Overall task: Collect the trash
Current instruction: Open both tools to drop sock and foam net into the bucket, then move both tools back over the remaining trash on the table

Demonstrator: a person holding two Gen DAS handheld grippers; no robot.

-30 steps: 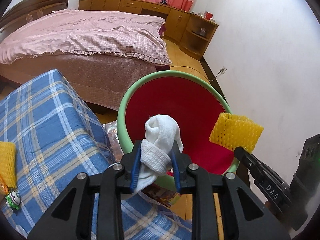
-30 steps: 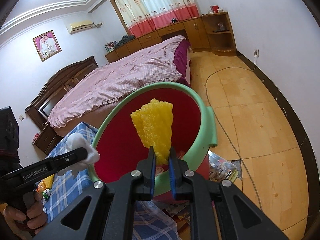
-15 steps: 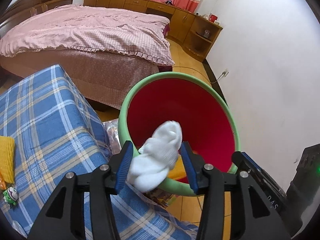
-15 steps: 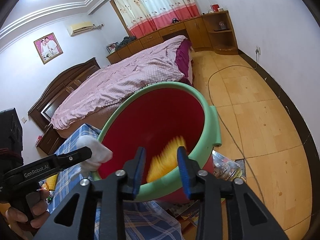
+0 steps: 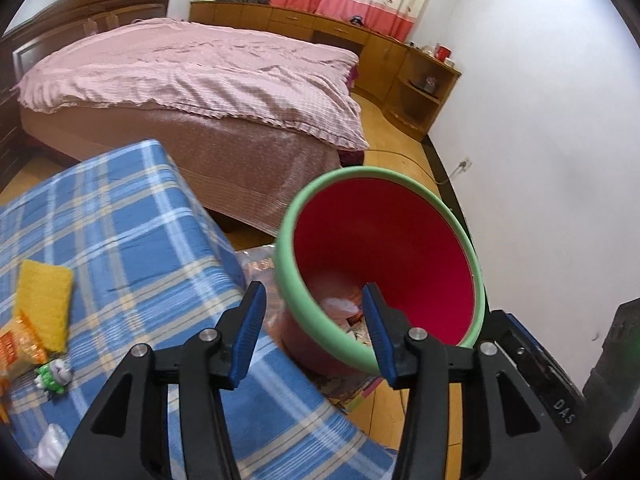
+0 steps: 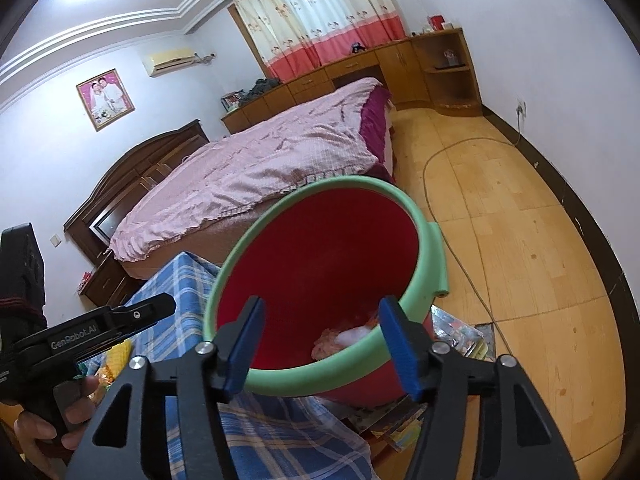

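A red bucket with a green rim (image 5: pixel 288 280) (image 6: pixel 428 248) stands on the floor beside the blue plaid table. White and pinkish trash (image 5: pixel 340 306) (image 6: pixel 352 334) lies at its bottom. My left gripper (image 5: pixel 314 332) is open and empty just in front of the near rim. My right gripper (image 6: pixel 324 344) is open and empty over the near rim. On the table at the left lie a yellow foam net (image 5: pixel 44 304), an orange wrapper (image 5: pixel 18 350) and a small green-and-white piece (image 5: pixel 54 374).
The blue plaid table (image 5: pixel 120 240) (image 6: pixel 188 280) is at the left. A pink-covered bed (image 5: pixel 192 88) (image 6: pixel 260 168) stands behind. Printed papers (image 6: pixel 456 336) lie on the wooden floor (image 6: pixel 520 220) by the bucket. A white wall (image 5: pixel 540 140) is at the right.
Both grippers opened. The white sock dropped from the left one and the yellow foam net from the right one into the bucket. The left gripper pulled back toward the table.
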